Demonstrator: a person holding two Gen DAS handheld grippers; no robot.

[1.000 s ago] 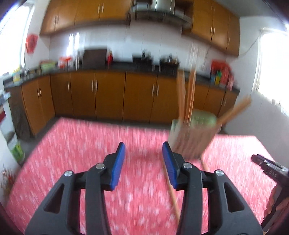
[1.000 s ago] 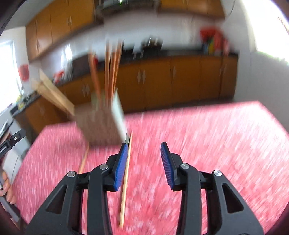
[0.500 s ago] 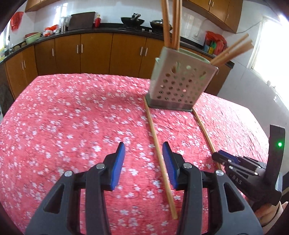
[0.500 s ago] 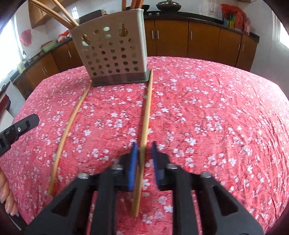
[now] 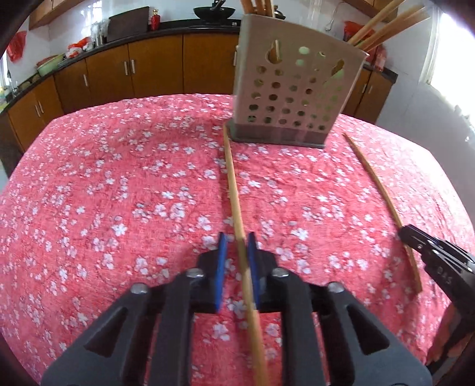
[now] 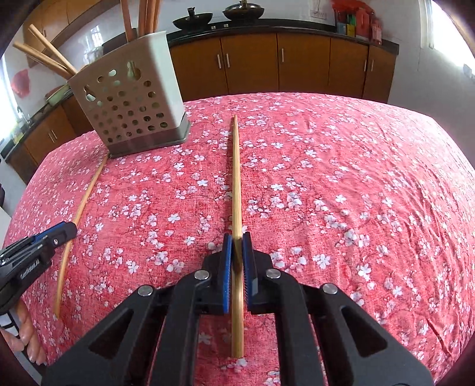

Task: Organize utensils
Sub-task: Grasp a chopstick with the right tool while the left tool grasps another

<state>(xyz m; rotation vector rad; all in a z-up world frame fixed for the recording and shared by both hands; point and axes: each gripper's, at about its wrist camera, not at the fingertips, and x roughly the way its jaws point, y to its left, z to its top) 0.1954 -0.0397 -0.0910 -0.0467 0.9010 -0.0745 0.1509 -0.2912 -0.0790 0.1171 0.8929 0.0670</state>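
Note:
A perforated grey utensil holder (image 5: 294,98) with several chopsticks in it stands on the red floral tablecloth (image 5: 118,193); it also shows in the right wrist view (image 6: 133,110). My left gripper (image 5: 236,246) has its jaws nearly closed around a chopstick (image 5: 233,184) lying on the cloth, a small gap left on one side. My right gripper (image 6: 236,246) is shut on the other chopstick (image 6: 236,178), which has lifted off the cloth. Each gripper shows at the edge of the other's view: the right one (image 5: 415,242), the left one (image 6: 56,234).
Wooden kitchen cabinets (image 6: 297,62) and a dark counter with woks (image 6: 193,22) run behind the table. The table edge curves around at left and right in both views.
My left gripper moved over the left chopstick and narrowed around it. My right gripper closed fully on its chopstick and shifted it away from the holder's base.

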